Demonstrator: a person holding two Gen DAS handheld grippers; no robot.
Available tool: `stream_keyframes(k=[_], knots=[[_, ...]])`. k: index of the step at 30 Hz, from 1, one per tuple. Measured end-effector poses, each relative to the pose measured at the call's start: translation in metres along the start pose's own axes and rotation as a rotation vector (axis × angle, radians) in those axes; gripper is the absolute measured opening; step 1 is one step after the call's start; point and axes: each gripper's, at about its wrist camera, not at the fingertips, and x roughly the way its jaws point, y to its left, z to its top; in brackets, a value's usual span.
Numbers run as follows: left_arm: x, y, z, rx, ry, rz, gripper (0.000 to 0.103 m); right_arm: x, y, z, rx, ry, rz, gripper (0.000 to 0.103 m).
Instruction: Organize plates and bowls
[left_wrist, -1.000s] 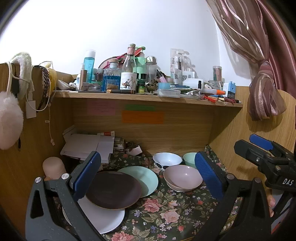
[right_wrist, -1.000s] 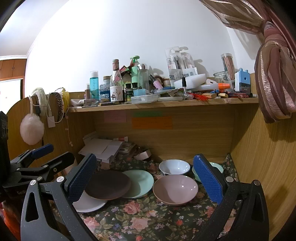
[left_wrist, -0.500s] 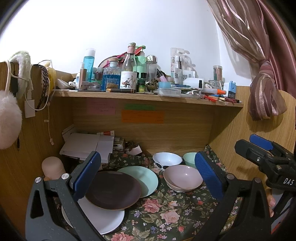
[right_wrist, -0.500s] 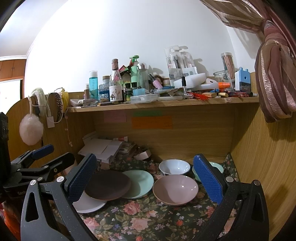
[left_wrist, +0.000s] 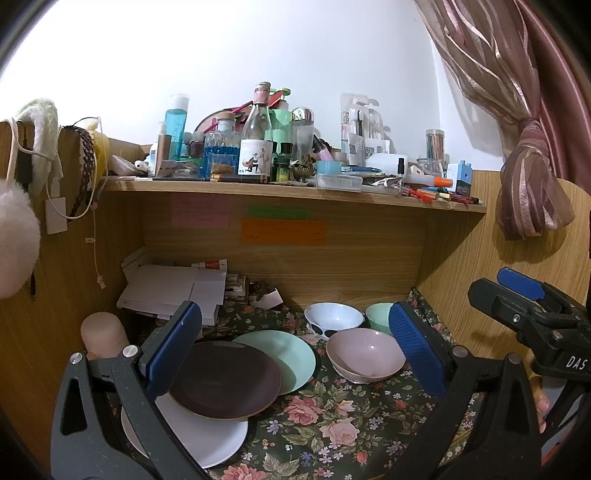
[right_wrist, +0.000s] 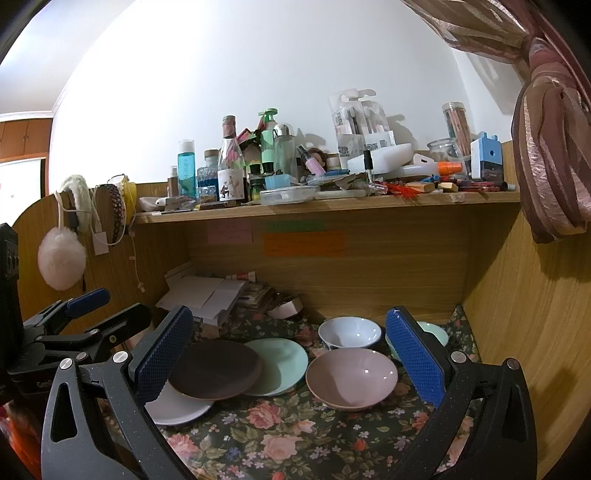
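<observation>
Both the left gripper (left_wrist: 293, 349) and right gripper (right_wrist: 290, 356) hover empty with fingers spread, nothing yet grasped, so the next move likely means closing on the pink bowl (right_wrist: 351, 378) at lower centre.

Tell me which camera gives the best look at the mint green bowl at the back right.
The left wrist view: the mint green bowl shows most of its rim and inside, beside the white bowl. In the right wrist view it is mostly hidden behind a blue pad of the right gripper.

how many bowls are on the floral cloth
3: a pink bowl in front, a white bowl behind it, and a green bowl at the back right, partly hidden by a gripper pad. More could be hidden.
</observation>
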Motion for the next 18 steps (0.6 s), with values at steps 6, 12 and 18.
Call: stream_keyframes(k=[6,12,18], knots=[[0.010,0.005,-0.005,-0.016,0.027,-0.003,0.103,0.013,0.004,-0.003,-0.016,0.014,-0.013,0.103],[0.028,0.017,-0.017,-0.040,0.091,0.000,0.103,0.035,0.008,-0.012,-0.025,0.067,0.008,0.103],[0.052,0.043,-0.039,-0.073,0.188,0.032,0.103,0.067,0.014,-0.029,-0.019,0.151,0.041,0.103]])
